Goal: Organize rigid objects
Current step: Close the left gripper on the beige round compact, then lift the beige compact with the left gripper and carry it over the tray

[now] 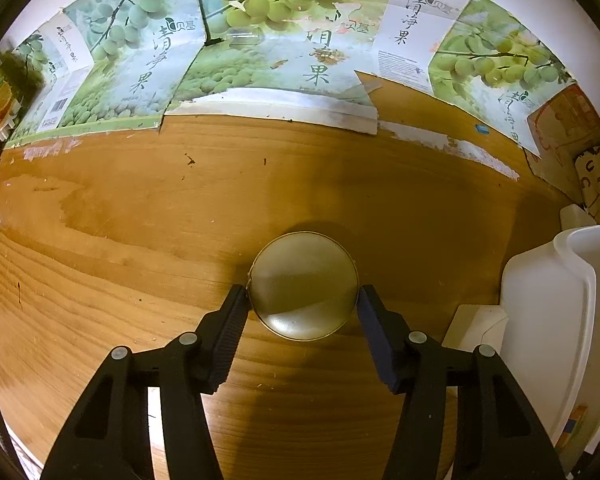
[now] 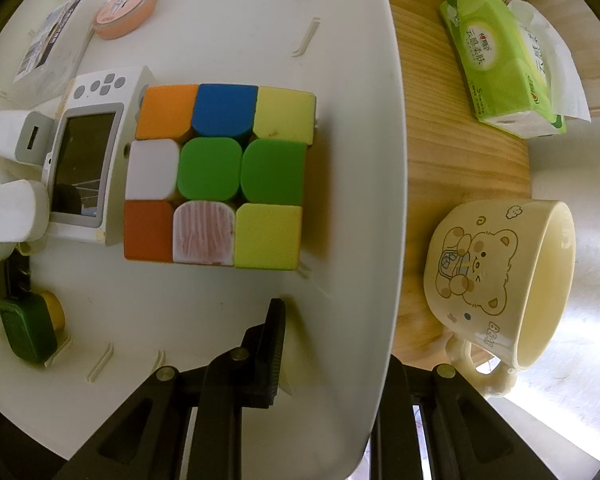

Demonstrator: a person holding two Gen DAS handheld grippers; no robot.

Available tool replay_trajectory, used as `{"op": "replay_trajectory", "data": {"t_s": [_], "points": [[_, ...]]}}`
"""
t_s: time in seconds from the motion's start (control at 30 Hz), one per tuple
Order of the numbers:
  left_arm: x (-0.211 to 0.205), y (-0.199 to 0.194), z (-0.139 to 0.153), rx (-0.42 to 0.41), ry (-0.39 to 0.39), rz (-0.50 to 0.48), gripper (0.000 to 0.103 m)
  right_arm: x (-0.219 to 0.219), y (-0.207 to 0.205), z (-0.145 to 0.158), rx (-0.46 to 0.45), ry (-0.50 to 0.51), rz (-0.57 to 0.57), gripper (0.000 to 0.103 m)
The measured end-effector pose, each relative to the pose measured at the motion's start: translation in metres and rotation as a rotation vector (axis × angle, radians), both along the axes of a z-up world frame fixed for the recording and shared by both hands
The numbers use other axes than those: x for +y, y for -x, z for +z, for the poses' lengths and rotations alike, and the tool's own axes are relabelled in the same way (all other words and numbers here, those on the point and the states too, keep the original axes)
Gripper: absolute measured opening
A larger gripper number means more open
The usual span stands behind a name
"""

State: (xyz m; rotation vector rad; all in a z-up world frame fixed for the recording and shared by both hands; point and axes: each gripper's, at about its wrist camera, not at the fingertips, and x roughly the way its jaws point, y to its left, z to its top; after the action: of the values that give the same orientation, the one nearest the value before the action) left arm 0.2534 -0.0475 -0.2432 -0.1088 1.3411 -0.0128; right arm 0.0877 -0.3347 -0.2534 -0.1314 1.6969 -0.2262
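- Two grippers are in your hands, one per view, over a wooden desk [image 1: 120, 220].
- Your left gripper [image 1: 302, 304] has its jaws set wide, one pad against each side of a round gold tin [image 1: 303, 285]. Both pads touch its rim, so it reads as gripped across its full width.
- That tin sits lid-up on the bare desk, near the middle, with its shadow falling toward you.
- Behind it, flattened cardboard printed with green fruit [image 1: 236, 60] stands along the far edge of the desk.
- At the right edge of the left view you see a white plastic tray [image 1: 548, 300], well apart from the tin.
- Your right gripper [image 2: 332, 344] straddles the tray's rim [image 2: 364, 240]. Only the left finger [image 2: 274, 344] shows, inside the tray; the other is hidden behind the rim. The jaws stand wide apart and hold nothing.
- A puzzle cube [image 2: 220, 176] rests on the tray floor ahead of that finger, apart from it.
- Just left of the cube, touching or nearly so, lies a small white handheld device with a screen [image 2: 86, 160].
- Further left you have a white charger block [image 2: 14, 136], and a green and yellow item [image 2: 30, 330] near the lower edge.
- A round pink tin [image 2: 128, 2] and a flat clear packet [image 2: 52, 44] lie at the tray's far end.
- Outside the tray, on the desk, a cream bear mug [image 2: 496, 276] lies on its side, and a green tissue pack [image 2: 504, 60] lies beyond it.
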Motion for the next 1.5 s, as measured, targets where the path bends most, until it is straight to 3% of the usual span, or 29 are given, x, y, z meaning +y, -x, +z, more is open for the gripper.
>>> {"op": "replay_trajectory", "data": {"t_s": [0.43, 0.87, 1.5], "points": [[-0.007, 0.022, 0.022, -0.015, 0.005, -0.013, 0.059, 0.005, 0.005, -0.004, 0.003, 0.002, 0.009, 0.022], [-0.016, 0.045, 0.074, -0.105, -0.016, -0.055, 0.059, 0.014, 0.013, -0.003, -0.004, 0.006, 0.036, 0.022], [-0.072, 0.101, 0.159, -0.275, -0.041, -0.247, 0.060, 0.030, 0.040, 0.006, -0.048, 0.008, 0.080, 0.022]]}}
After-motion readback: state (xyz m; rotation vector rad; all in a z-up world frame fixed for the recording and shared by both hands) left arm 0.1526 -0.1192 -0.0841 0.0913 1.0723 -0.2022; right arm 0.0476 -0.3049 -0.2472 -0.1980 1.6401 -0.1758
